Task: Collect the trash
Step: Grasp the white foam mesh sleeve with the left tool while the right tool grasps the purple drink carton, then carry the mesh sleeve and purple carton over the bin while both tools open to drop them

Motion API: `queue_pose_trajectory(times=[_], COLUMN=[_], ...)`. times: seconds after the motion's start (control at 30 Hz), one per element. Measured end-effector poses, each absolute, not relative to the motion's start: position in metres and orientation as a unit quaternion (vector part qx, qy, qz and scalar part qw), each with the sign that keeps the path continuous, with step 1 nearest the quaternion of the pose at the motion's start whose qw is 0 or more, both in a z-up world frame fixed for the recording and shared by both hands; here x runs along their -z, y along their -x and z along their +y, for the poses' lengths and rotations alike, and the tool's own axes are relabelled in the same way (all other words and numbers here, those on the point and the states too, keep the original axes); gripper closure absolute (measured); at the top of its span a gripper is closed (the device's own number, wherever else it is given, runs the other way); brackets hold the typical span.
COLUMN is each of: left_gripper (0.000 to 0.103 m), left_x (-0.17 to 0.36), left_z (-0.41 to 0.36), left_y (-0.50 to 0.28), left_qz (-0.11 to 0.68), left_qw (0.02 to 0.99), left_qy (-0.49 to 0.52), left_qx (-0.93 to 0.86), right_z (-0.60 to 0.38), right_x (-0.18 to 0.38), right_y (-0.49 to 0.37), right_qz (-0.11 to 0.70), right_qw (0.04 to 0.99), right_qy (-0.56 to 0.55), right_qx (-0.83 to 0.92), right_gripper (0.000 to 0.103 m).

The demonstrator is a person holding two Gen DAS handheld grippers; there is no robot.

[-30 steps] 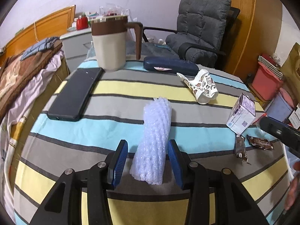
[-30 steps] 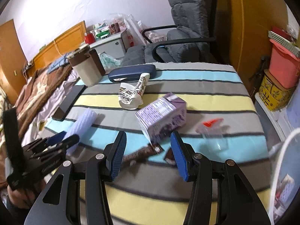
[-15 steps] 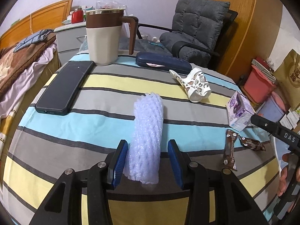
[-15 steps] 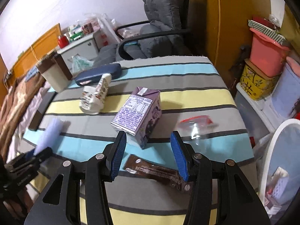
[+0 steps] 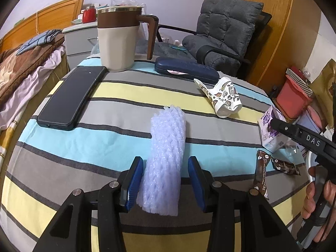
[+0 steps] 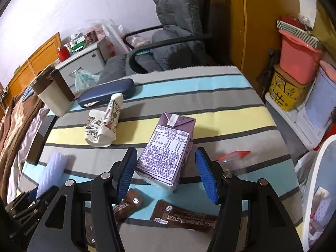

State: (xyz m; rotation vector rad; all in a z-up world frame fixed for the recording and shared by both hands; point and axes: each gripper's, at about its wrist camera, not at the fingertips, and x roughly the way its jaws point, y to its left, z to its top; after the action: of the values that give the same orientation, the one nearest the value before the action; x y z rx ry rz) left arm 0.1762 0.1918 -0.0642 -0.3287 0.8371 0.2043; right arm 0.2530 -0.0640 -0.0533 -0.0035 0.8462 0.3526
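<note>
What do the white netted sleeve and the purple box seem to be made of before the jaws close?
Netted sleeve: soft white foam mesh by its look, matte and puffy with an open lattice. Purple box: probably coated paperboard, a drink carton with folded top seams, a foil-like tab and a printed, slightly glossy label.

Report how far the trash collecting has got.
Nothing looks collected yet. In hand: the open left gripper straddles the foam net sleeve; the open right gripper straddles the purple carton; neither is clamped. Left: the crumpled paper cup, two brown wrappers and a clear red-edged packet on the table.
</note>
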Motion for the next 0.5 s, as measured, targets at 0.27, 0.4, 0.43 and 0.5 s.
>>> queue_pose_trajectory(times=[0.27,0.4,0.43,0.5], left_gripper=[0.078,0.079,0.079,0.079], left_x=[0.062,0.054,0.051,0.045], left_z=[0.193,0.188,0.186,0.180], left_y=[-0.169,-0.158,-0.155,-0.148], left_qz=[0.402,0.393,0.391,0.385], left_qw=[0.895,0.898,0.899,0.901], left_qy=[0.170,0.173,0.172,0.173], left_qx=[-0.097,-0.098,-0.098,-0.097], right_z=[-0.069,-0.075,-0.078,-0.083], right_x=[0.047,0.039,0.036,0.032], right_y=[-0.241,-0.231,-0.227,-0.220], right_qz=[0.401,0.390,0.386,0.383], right_qw=[0.895,0.895,0.894,0.893], right_qy=[-0.007,-0.013,-0.015,-0.018], right_qx=[-0.197,-0.218,-0.224,-0.235], right_gripper=[0.063,0.063,0.063,0.063])
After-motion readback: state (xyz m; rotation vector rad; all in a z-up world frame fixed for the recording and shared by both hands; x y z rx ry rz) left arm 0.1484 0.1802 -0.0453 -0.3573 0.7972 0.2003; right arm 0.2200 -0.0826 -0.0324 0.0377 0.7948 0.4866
